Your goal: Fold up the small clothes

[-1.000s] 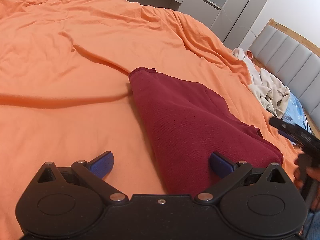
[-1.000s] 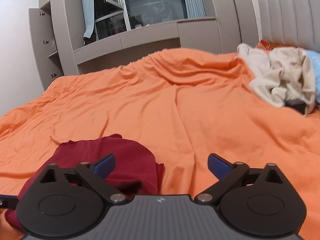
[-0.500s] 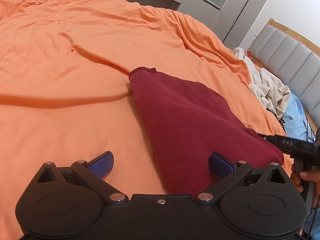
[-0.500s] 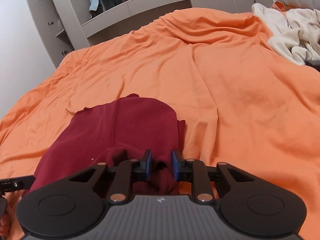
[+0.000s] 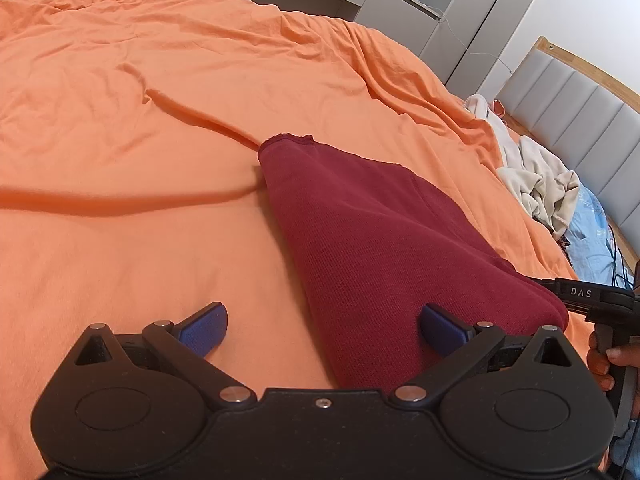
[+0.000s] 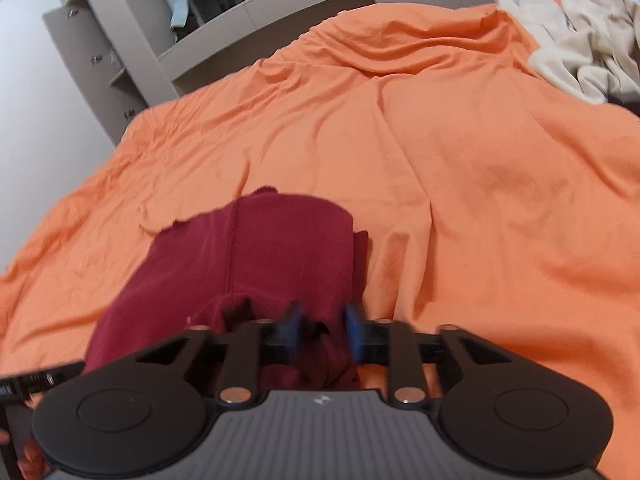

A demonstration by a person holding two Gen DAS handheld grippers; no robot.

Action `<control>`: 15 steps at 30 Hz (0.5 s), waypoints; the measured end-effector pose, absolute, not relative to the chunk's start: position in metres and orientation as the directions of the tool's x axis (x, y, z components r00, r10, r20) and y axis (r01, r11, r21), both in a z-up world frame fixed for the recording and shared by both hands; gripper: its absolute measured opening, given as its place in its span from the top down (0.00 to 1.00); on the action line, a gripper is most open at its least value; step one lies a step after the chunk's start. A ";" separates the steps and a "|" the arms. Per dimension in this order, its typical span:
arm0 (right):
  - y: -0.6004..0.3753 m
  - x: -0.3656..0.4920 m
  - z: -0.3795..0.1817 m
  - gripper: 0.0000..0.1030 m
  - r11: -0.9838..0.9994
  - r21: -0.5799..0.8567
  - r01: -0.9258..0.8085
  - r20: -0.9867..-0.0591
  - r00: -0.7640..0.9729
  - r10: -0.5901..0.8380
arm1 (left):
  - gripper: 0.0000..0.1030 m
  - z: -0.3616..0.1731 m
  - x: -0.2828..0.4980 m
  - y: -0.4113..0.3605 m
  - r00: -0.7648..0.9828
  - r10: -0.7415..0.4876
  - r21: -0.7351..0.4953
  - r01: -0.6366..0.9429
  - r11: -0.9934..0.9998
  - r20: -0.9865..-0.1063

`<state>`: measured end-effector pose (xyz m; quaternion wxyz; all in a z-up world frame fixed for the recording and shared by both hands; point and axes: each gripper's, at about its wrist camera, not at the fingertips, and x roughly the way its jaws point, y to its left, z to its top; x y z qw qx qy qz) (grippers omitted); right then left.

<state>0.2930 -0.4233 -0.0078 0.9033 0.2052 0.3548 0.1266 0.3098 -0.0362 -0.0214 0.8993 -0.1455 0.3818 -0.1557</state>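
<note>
Nearest me, my right gripper (image 6: 322,334) sits at the six o'clock end of the dark red garment (image 6: 256,264), a bunched fold of the cloth between its blue pads (image 6: 294,330). The jaws are opening; the pads seem to stand just off the fabric now, though motion blur makes contact hard to judge. My left gripper (image 5: 320,326) hovers with its jaws wide apart and nothing held: one blue pad (image 5: 204,326) is over bare orange sheet (image 5: 140,260), the other (image 5: 440,326) over the garment's near edge.

The garment lies already folded into a long strip on the sheet, running from six o'clock away toward twelve in the right wrist view, and from about five o'clock up to its hemmed end near twelve in the left wrist view. I judge the step in hand to be letting go after tucking this near corner.

To do it well, I want the pads fully clear before I draw back, so the cloth does not drag and undo the fold. I would back out along the strip's length, low and straight. If another fold is due, the left gripper should close on the near edge only, catching every layer.

Farther off, at about two o'clock, a heap of pale clothes (image 5: 536,176) waits by the padded headboard (image 5: 580,92), well apart from this piece.
</note>
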 end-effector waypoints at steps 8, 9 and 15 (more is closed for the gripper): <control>-0.435 0.338 -0.028 0.40 0.832 0.547 -0.095 -0.504 0.755 0.419 | 0.00 -0.022 0.310 -0.035 0.663 -0.396 -0.384 0.173 0.907 -0.636; -0.434 0.343 -0.032 0.42 0.835 0.543 -0.089 -0.514 0.751 0.414 | 0.00 -0.022 0.310 -0.035 0.663 -0.397 -0.385 0.173 0.906 -0.634; -0.439 0.355 -0.057 0.57 0.758 0.651 0.032 -0.566 0.686 0.457 | 0.00 -0.024 0.309 -0.034 0.664 -0.396 -0.384 0.175 0.907 -0.634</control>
